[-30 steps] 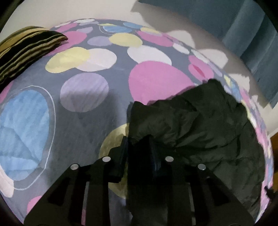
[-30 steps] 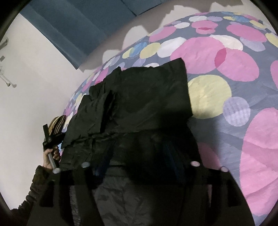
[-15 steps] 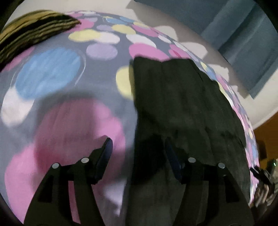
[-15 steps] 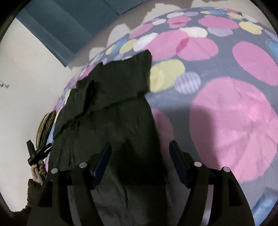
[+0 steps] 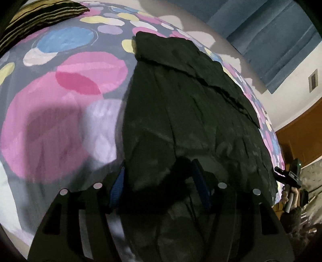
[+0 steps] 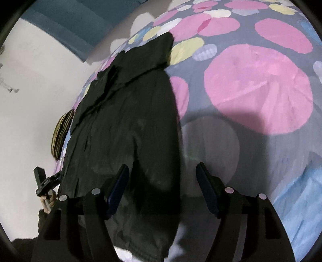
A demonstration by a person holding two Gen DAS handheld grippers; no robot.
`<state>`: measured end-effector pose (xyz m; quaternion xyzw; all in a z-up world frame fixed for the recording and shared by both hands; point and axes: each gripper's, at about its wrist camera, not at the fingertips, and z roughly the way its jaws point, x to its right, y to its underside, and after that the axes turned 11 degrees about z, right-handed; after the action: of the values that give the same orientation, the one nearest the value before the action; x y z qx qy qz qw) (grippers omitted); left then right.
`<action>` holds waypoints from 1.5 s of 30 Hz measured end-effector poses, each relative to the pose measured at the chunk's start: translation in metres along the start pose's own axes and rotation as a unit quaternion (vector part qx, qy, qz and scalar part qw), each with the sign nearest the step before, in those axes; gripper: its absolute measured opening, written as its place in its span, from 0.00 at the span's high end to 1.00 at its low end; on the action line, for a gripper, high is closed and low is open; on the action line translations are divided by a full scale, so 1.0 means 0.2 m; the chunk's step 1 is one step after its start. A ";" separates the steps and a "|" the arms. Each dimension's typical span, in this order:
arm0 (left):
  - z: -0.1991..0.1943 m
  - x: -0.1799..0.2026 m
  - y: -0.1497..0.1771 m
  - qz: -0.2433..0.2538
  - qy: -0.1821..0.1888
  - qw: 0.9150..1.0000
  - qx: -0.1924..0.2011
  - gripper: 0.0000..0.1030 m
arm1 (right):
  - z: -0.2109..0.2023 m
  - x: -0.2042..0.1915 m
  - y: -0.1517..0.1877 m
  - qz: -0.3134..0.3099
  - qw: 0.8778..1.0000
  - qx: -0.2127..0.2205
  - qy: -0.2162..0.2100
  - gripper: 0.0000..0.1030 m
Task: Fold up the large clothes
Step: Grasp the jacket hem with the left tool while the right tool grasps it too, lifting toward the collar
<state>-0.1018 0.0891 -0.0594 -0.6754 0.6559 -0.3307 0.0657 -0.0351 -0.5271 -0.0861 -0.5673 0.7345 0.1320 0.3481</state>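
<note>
A: Status on the fold?

B: Reading left to right. My left gripper [image 5: 159,181] is over the near left corner of the black crinkled garment [image 5: 187,112]. Its jaws have just been opening and now stand apart; cloth lies between the blue pads [image 5: 117,187], but they don't press on it. Nothing held.

A: Where's the garment?

B: Flat on the polka-dot bedsheet [image 5: 60,96], a long strip running from 6 o'clock up to 12 in the left wrist view. A folded flap overlaps the far end from 12 toward 3. A striped cushion [image 5: 36,18] sits at 10 o'clock, well apart from it.

A: Right side?

B: My right gripper [image 6: 163,189] is also open, jaws wide, straddling the garment's right edge at 6 o'clock. The left pad is over cloth, the right pad over bare sheet. No grip.

A: Progress?

B: My estimate: roughly mid-task. The far flap is folded in and the piece is narrowed, with fairly straight sides. What's left, I'd judge, is taking the near corners and folding lengthwise toward 12, likely more than once. The surface is wrinkled and could use smoothing.
</note>
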 end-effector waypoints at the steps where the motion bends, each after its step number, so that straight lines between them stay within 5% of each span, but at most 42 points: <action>1: 0.00 0.01 0.01 0.000 0.002 1.000 0.000 0.40 | 0.00 -0.01 0.02 -0.006 1.000 -0.005 -0.003 0.34; 16: -0.04 0.13 0.17 0.007 0.029 1.000 -0.001 0.42 | -0.01 -0.08 0.19 -0.050 0.998 -0.025 -0.004 0.34; 23: -0.04 0.12 0.19 -0.005 0.027 1.000 -0.002 0.64 | 0.00 -0.07 0.20 -0.045 0.999 -0.023 0.004 0.67; 28: -0.06 0.15 0.18 0.005 0.026 1.000 0.004 0.78 | 0.01 -0.08 0.21 -0.051 0.998 -0.039 -0.001 0.77; 38: -0.15 0.18 0.02 -0.016 0.042 0.998 0.054 0.87 | -0.07 -0.07 0.09 0.008 0.988 -0.036 -0.148 0.84; 45: -0.12 0.13 -0.24 -0.052 0.043 0.993 0.093 0.87 | -0.05 -0.17 -0.14 0.026 0.979 -0.010 -0.204 0.84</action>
<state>-0.0768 0.0794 -0.0069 -0.6851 0.5883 -0.4216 0.0827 -0.0083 -0.5172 -0.0518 -0.5123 0.6613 0.2615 0.4815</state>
